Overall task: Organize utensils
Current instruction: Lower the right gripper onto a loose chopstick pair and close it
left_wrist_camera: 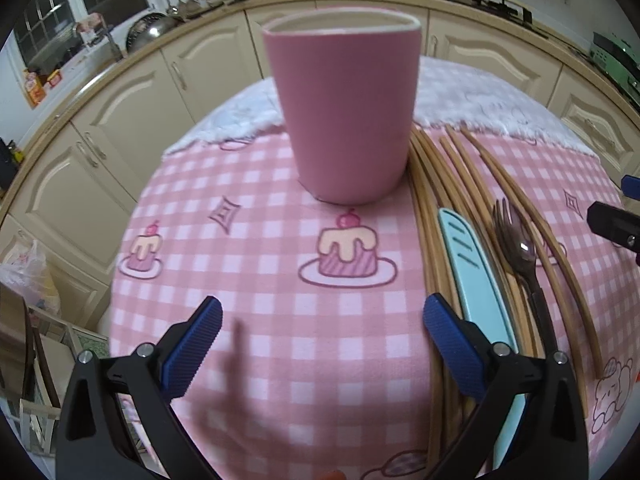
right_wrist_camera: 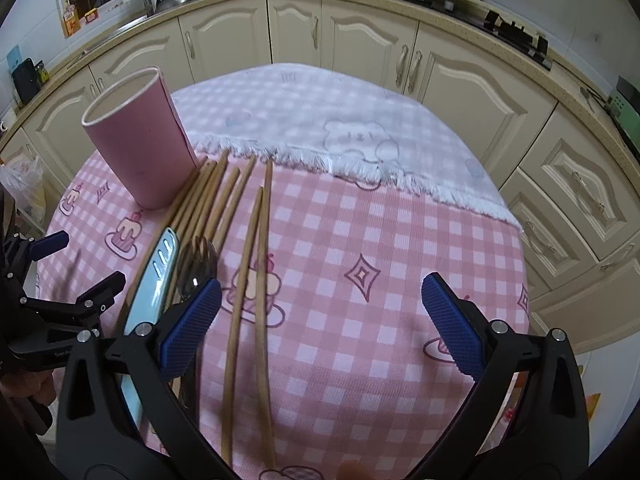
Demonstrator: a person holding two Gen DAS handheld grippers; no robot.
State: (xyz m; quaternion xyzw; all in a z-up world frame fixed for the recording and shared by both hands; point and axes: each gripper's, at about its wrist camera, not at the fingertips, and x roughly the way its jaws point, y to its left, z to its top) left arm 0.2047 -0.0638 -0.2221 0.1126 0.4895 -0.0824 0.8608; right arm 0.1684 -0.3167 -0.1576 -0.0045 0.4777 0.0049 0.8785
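In the left wrist view, the left gripper hovers over the table with its jaws spread wide and nothing between them. The blue pads frame a bare stretch of pink checked cloth. A pink cup stands upright at twelve o'clock from the gripper, well beyond the fingertips. At about two o'clock lies a bundle of wooden chopsticks, its near side touching the base of the cup. On top of the bundle rest a light blue knife and a dark fork, side by side, tips pointing away from the camera. The knife handle passes under the gripper's right-hand finger. Part of the right gripper shows at three o'clock, at the frame edge.

In the right wrist view, the right gripper is also wide open and empty above the table. Two chopsticks lie apart from the rest, running between its fingers toward twelve o'clock. The knife and fork sit at ten o'clock beside the left-hand pad. The cup stands at eleven o'clock. The left gripper appears at nine o'clock, open.
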